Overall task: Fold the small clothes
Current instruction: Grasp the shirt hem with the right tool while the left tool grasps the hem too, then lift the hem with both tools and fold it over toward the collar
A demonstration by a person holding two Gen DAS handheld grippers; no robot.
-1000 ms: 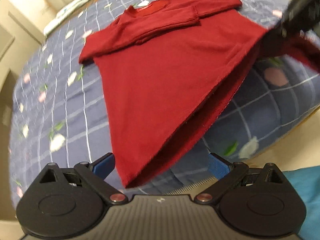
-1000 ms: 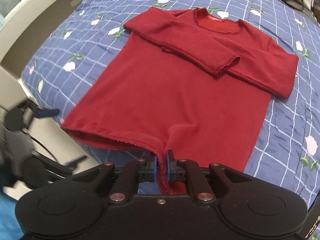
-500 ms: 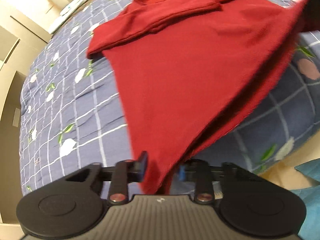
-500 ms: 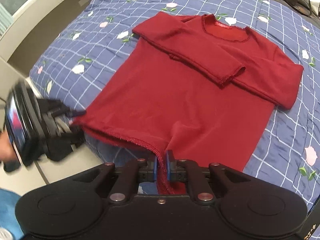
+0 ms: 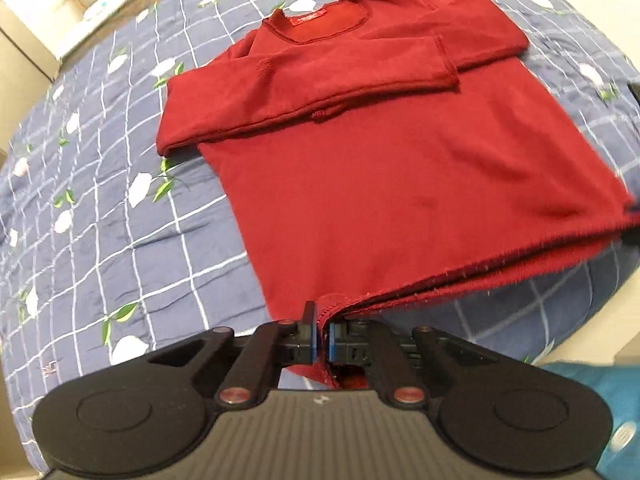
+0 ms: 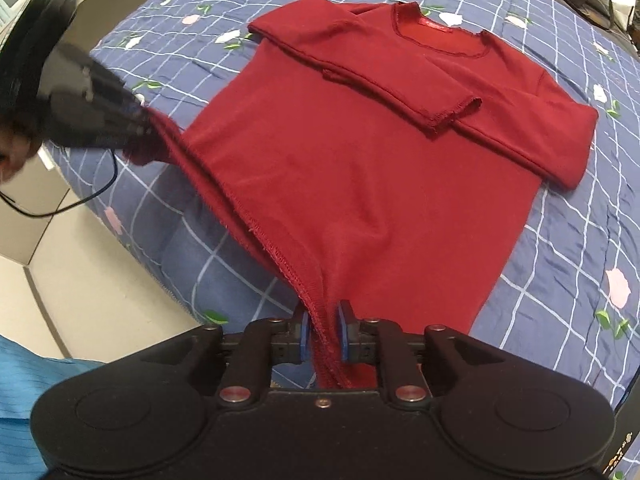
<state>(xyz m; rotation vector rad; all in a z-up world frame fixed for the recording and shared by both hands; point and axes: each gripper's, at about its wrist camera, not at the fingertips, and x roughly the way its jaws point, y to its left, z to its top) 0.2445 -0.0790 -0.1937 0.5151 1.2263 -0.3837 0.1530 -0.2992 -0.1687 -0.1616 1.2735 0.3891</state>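
Bedspread (image 5: 100,248) under red shirt (image 5: 400,168) (neck label (image 5: 309,19) unreadable); both grippers (image 5: 323,336) (image 6: 323,336) pinch its hem.

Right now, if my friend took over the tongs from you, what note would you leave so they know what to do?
Left tongs: shut on one bottom corner of the red shirt.
Right tongs: shut on the other bottom corner.
The shirt lies front up on the blue checked bed cover, collar at the far end. The bottom edge is lifted off the bed between the two tongs.
Done: both sleeves are folded across the chest.
Left: probably carry the bottom edge up toward the collar, lay it down flat, then let go and tidy the fold.
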